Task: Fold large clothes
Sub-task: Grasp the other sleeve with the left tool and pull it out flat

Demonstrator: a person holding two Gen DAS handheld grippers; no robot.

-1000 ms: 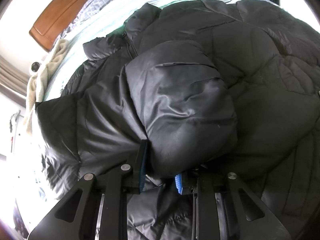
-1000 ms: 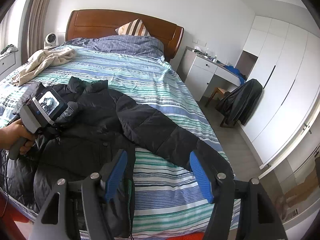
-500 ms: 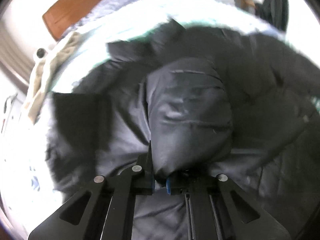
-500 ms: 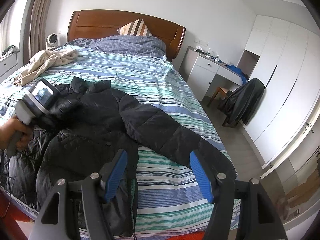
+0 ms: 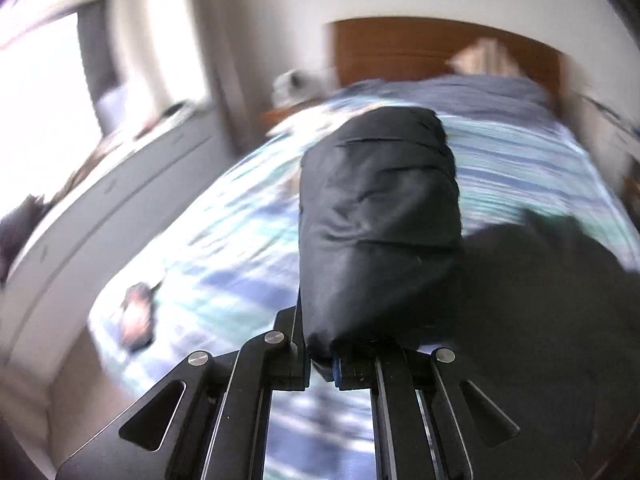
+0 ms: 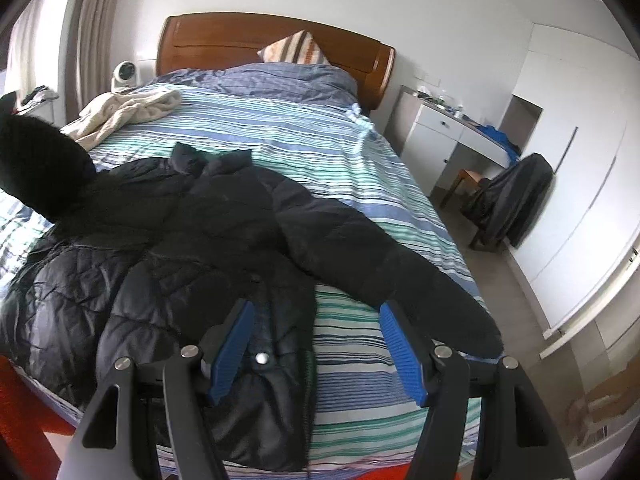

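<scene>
One sleeve (image 5: 380, 220): clamped tight in the left hand-held gripper (image 5: 320, 364); lay it flat across the coat.
Coat (image 6: 192, 248): spread on the striped bed (image 6: 320, 136).
Right hand-held gripper (image 6: 316, 344): fingers apart, holding nothing, above the hem.

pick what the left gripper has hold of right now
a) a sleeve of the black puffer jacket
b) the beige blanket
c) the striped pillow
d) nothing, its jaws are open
a: in the left wrist view the left gripper is shut on a sleeve of the black puffer jacket.
</scene>
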